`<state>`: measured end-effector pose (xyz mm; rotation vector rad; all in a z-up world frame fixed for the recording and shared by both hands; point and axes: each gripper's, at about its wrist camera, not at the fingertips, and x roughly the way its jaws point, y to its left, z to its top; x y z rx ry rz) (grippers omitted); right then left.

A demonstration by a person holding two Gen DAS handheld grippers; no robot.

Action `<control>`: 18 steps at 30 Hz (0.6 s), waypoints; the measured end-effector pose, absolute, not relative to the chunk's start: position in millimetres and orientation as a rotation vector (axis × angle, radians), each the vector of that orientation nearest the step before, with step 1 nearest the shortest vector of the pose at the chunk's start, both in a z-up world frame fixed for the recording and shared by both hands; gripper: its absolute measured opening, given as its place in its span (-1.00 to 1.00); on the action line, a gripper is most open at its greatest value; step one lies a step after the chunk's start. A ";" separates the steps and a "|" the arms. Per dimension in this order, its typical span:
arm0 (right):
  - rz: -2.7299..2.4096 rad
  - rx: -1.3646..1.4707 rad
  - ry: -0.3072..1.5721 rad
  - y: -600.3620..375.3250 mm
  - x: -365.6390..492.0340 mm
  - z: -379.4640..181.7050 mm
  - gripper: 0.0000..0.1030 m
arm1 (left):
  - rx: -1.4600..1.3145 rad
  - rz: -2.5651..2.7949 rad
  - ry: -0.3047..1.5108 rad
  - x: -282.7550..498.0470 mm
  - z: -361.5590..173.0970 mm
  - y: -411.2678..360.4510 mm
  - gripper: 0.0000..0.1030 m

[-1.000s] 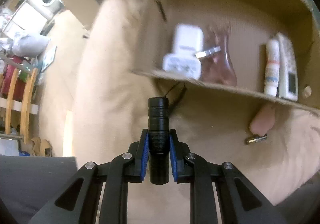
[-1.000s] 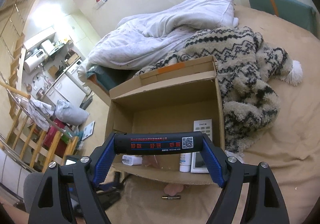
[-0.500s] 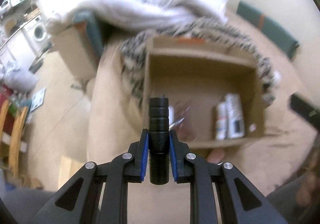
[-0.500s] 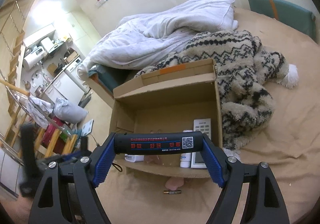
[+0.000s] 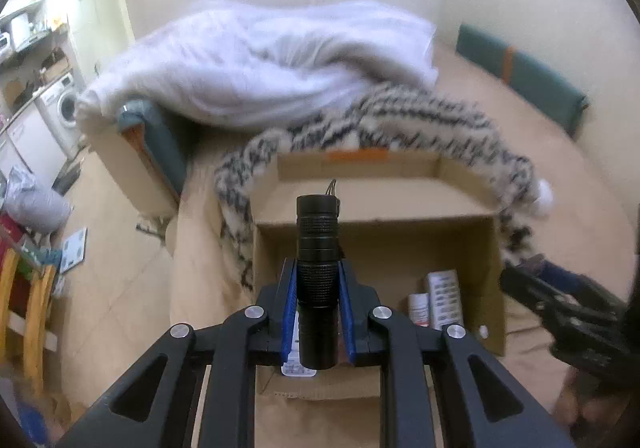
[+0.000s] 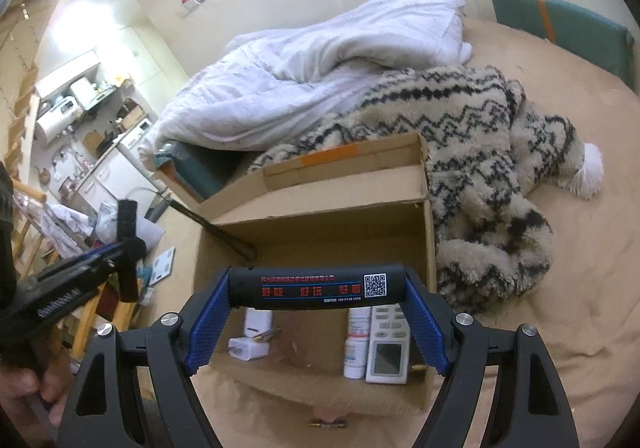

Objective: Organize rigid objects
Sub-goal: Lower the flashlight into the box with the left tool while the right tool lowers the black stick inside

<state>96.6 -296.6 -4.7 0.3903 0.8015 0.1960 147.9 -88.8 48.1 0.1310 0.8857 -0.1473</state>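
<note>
My left gripper is shut on a small black flashlight, held upright above the near edge of an open cardboard box. The right wrist view shows that gripper at the left with the flashlight, its cord hanging over the box corner. My right gripper is shut on a black tube with red print and a QR code, held crosswise above the box. Inside the box lie a white charger, a white bottle and a white remote.
The box sits on a beige bed. A patterned fleece blanket lies against its right and far sides, a white duvet behind. A small metal piece and a pink object lie in front of the box. Floor clutter at left.
My left gripper has risen with the flashlight and now looks down on the whole box from higher up. The right gripper shifted slightly, still gripping the tube.
</note>
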 end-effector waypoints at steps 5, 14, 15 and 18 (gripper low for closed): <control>0.179 0.357 0.880 -289.4 107.8 -24.8 0.66 | 0.162 -0.108 0.991 171.8 -9.0 -97.6 -0.66; 0.206 0.282 1.080 -268.1 122.6 -78.9 0.66 | 0.217 -0.071 1.144 182.4 -85.4 -108.1 -0.66; 0.204 0.284 1.095 -267.5 123.9 -82.8 0.66 | 0.217 -0.073 1.159 181.9 -91.5 -108.8 -0.66; 0.195 0.286 1.121 -266.7 126.1 -88.9 0.66 | 0.222 -0.063 1.177 181.3 -103.3 -108.4 -0.66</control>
